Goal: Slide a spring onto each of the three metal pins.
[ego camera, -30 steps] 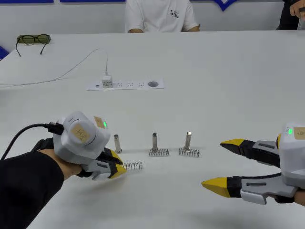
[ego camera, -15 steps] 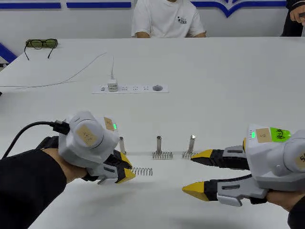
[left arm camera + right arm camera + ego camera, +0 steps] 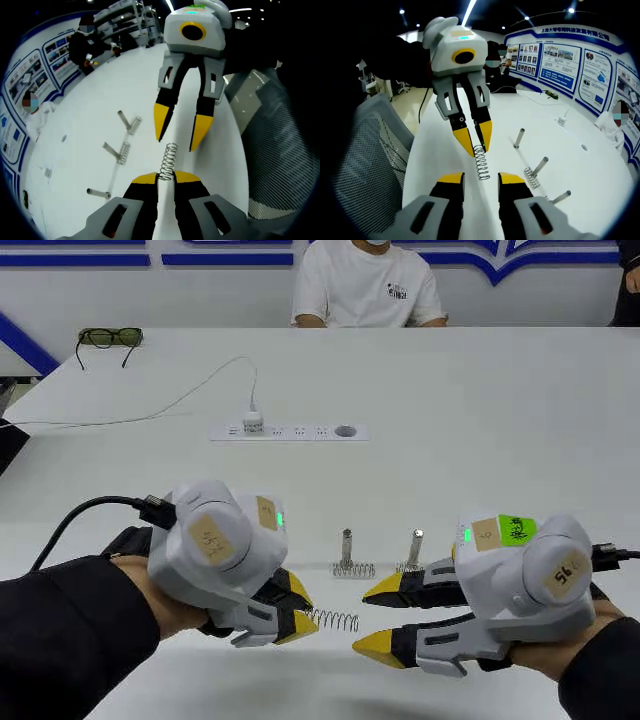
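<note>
My left gripper (image 3: 300, 615) is shut on one end of a small steel spring (image 3: 335, 620), which sticks out level toward my right gripper (image 3: 372, 618). The right gripper stands open, its yellow tips on either side of the spring's free end. In the left gripper view the shut gripper (image 3: 166, 177) holds the spring (image 3: 168, 159), facing the open right gripper (image 3: 181, 131). Two upright metal pins (image 3: 347, 544) (image 3: 416, 543) stand behind, each with a spring lying at its foot (image 3: 354, 569) (image 3: 409, 567). The right gripper view has all three pins (image 3: 518, 137) (image 3: 540, 165) (image 3: 560, 196).
A white power strip (image 3: 288, 431) with a plug and cable lies farther back on the white table (image 3: 500, 420). Dark glasses (image 3: 108, 338) rest at the far left. A person in a white shirt (image 3: 366, 285) sits across the table.
My right gripper has moved left until its open tips flank the spring's free end. The left gripper has carried the spring to the right, in front of the pins.
</note>
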`<state>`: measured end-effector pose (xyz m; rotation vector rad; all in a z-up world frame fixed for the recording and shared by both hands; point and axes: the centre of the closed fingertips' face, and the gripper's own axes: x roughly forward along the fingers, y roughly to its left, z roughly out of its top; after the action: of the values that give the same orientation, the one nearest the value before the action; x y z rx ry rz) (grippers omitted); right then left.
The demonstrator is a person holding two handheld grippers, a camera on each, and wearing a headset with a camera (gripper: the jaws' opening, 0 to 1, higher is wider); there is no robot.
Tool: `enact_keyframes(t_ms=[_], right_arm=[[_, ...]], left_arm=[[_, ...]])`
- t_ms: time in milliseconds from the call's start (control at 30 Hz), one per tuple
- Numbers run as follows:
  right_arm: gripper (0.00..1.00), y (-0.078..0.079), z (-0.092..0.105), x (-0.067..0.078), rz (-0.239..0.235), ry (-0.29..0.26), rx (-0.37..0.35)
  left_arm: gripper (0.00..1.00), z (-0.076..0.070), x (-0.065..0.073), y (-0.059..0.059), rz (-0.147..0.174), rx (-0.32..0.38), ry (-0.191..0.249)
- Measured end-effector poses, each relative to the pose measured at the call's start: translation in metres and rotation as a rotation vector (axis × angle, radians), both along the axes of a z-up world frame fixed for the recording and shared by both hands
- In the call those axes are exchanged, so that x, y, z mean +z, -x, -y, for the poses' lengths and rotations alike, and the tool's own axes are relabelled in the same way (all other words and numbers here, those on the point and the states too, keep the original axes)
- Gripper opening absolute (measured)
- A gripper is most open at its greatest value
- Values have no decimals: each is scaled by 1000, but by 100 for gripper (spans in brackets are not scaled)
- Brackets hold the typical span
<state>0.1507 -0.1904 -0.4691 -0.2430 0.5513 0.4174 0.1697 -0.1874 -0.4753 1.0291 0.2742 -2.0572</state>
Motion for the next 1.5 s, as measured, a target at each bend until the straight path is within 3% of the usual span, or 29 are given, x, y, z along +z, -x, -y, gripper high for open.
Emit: enact_keyframes(t_ms=[300, 367, 567, 933, 1000, 1267, 1500], right_arm=[[13, 3, 4, -7, -12, 43, 14], [13, 3, 5, -6, -8, 44, 14], [12, 2, 6, -10, -7, 54, 10], [12, -1, 0, -16, -16, 34, 25], [12, -2, -5, -16, -13, 11, 31], [12, -3, -4, -17, -17, -5, 18], [15, -5, -9, -17, -11, -20, 26]], left_arm=[[10, 3, 10, 13, -22, -18, 16], [10, 4, 11, 14, -24, -15, 19], [10, 6, 21, 17, -81, 8, 27], [9, 9, 32, 30, -106, -16, 40], [9, 11, 39, 38, -191, 4, 40], [9, 11, 35, 35, -166, 1, 30], [9, 11, 36, 36, -179, 10, 22]])
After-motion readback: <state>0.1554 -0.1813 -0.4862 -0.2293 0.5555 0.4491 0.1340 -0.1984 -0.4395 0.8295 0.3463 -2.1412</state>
